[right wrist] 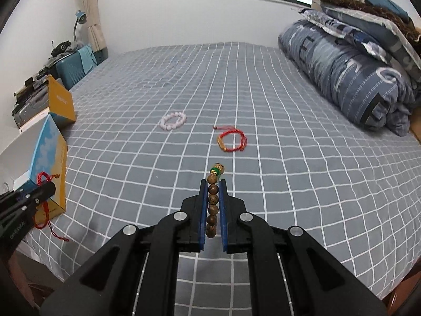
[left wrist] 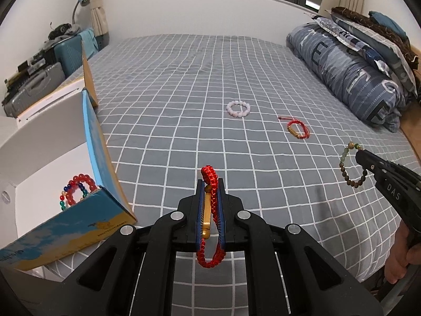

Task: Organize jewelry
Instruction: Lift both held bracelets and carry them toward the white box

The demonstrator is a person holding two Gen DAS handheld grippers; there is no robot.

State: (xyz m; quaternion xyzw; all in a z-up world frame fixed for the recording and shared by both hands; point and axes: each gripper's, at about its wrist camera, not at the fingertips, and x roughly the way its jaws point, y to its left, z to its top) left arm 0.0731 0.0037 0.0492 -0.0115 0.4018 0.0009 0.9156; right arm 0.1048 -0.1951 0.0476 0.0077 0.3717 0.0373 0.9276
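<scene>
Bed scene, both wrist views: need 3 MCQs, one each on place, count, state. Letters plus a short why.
1. Where do the red and multicoloured bead bracelets lie?
A. Inside the open box
B. On the folded duvet
C. In the right claw

2. How many bracelets lie loose on the bed sheet?
A. One
B. Two
C. Four

3. What is the left claw doing?
A. Open, empty
B. Shut on a white bracelet
C. Shut on the red cord bracelet

Answers:
1 A: they sit in the open box at the bed's left edge.
2 B: only the white bead bracelet and a red cord bracelet with gold tube lie on the bed sheet.
3 C: the red cord bracelet is clamped between its pads.
</scene>
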